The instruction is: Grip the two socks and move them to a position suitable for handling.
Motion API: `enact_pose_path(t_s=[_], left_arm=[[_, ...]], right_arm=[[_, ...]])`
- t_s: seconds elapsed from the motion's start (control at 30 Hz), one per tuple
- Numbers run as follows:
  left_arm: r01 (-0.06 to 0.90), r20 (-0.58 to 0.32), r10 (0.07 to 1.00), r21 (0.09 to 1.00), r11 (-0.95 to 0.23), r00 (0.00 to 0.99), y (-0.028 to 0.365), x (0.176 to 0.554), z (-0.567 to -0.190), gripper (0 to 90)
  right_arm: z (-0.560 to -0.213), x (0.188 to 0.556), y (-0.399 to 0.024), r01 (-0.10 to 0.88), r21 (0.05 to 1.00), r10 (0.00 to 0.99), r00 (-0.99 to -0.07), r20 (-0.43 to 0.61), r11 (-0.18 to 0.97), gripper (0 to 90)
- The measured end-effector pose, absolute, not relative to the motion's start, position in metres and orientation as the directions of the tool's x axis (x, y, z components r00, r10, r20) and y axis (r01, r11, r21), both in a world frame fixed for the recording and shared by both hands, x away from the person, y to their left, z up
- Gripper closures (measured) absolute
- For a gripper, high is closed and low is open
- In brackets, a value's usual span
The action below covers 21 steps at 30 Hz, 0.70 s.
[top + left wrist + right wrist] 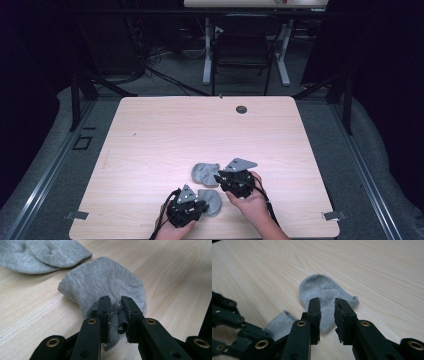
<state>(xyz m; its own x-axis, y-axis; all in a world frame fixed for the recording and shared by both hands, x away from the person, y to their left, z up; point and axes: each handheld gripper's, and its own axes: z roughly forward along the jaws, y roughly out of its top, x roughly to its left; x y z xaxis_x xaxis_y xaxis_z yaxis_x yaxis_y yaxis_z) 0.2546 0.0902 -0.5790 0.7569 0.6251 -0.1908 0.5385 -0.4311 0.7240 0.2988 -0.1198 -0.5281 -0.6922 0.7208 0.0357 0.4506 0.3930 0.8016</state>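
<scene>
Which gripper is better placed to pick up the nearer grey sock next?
Left, likely: the left gripper has the near sock between its slightly parted jaws. The right gripper points at the far sock.

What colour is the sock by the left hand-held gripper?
Plain light grey sock, clearest in the left gripper view.

High view overhead, facing forward-down; gripper views close, low; all share socks (206, 173).
</scene>
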Motion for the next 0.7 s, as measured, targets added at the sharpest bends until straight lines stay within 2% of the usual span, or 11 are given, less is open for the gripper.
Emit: enact_pose_path(t_s=[0.33,0.57,0.7], left_arm=[[0.51,-0.177,0.614,0.75,-0.421,0.769,0.096,0.254,-0.569,71.6],[0.504,-0.171,0.622,0.76,-0.41,0.764,0.099,0.256,-0.565,69.0],[0.503,-0.172,0.624,0.764,-0.403,0.762,0.099,0.259,-0.563,67.6]], right_arm=[[-0.522,0.262,-0.146,0.45,0.815,0.736,-0.675,0.044,0.364,71.9],[-0.529,0.263,-0.163,0.462,0.817,0.74,-0.669,0.066,0.345,71.8],[-0.533,0.267,-0.167,0.472,0.813,0.749,-0.659,0.069,0.34,68.6]])
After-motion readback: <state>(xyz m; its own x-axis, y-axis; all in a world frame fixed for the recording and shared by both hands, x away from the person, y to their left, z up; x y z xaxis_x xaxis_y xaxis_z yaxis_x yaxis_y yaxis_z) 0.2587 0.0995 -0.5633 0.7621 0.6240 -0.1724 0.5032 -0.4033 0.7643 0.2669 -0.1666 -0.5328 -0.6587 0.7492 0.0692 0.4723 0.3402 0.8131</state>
